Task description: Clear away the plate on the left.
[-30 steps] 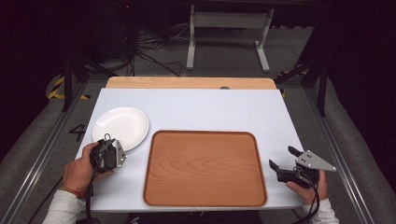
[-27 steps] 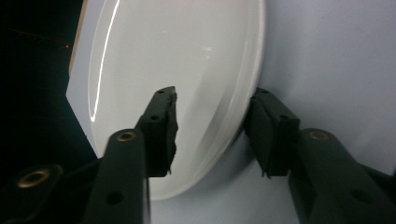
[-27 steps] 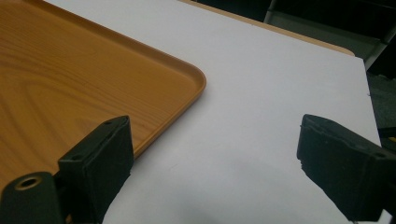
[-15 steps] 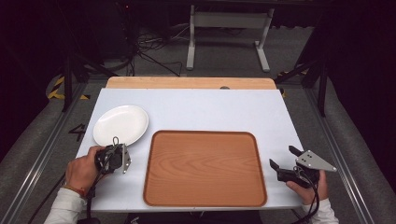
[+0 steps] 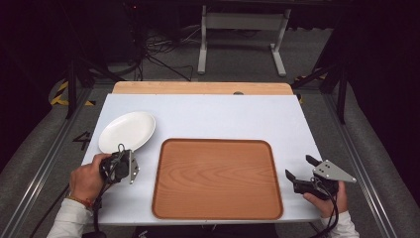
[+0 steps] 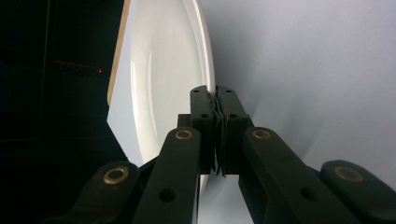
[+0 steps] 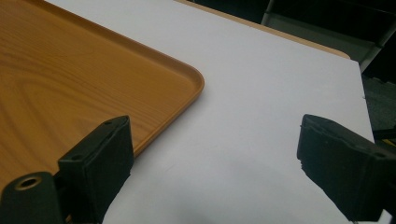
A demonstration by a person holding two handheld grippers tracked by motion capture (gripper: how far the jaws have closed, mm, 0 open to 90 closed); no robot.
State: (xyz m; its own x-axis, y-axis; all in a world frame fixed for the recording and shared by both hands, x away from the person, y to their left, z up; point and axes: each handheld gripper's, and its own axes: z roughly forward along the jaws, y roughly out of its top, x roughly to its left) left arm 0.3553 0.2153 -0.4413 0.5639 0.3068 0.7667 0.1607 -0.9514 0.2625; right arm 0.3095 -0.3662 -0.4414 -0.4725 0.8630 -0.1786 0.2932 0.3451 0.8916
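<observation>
change: left tongs (image 5: 130, 167) are sliding back toward the person and turning since a second ago; right tongs (image 5: 301, 171) are staying put.
left tongs: sitting just beside the plate's near rim, tilted on their side; jaws are pressing together, nothing visibly between the pads in the left gripper view.
plate (image 5: 127, 131): white, lying flat at the bench's (image 5: 218, 116) far-left, ahead of the left tongs, touching or nearly; can't tell which.
tray (image 5: 216, 178): wooden, empty, lying centre, long axis left-right.
right tongs: spreading wide, empty, hovering off the tray's right edge.
key relation: left hand (image 5: 88, 176) is much nearer the plate; tray is lying to the right of it.
</observation>
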